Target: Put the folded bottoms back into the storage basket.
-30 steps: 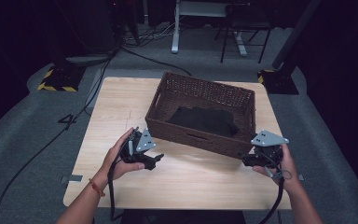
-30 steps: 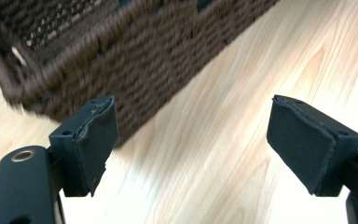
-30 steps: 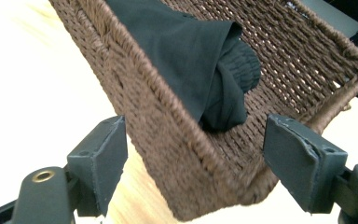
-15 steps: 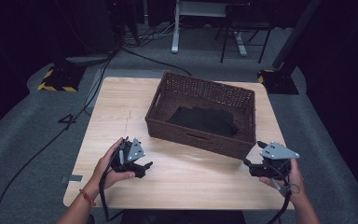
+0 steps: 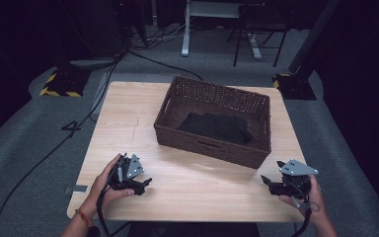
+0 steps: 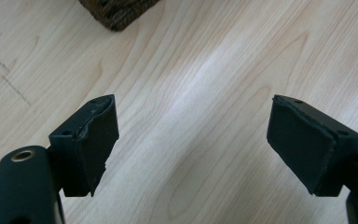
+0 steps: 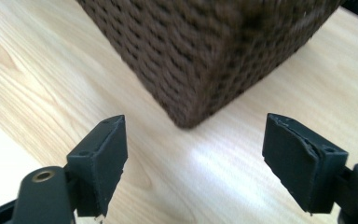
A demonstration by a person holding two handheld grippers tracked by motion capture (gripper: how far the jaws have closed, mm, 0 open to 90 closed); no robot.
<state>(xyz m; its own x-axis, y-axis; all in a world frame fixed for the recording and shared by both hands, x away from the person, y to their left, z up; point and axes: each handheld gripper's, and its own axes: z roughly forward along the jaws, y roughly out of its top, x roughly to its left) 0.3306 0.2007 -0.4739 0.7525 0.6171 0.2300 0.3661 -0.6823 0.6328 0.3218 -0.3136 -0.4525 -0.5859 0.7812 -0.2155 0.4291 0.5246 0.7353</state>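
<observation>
your left gripper [image 5: 145, 183] and right gripper [image 5: 265, 180] both gape wide, holding nothing. wicker basket [image 5: 212, 148] lies between them, long axis running left to right across the table [image 5: 128, 128].

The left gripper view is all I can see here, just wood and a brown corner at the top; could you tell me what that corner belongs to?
Observer: It is a corner of a brown wicker basket that stands on the table, seen from the high view.
Operator: Thank you. Is anything inside it?
Observer: Yes, a dark cloth lies on its floor.
Operator: And where is the other gripper, please?
Observer: The right gripper is near the table's front right corner, jaws open and empty, facing a basket corner in its own view. The left gripper is open too.
</observation>
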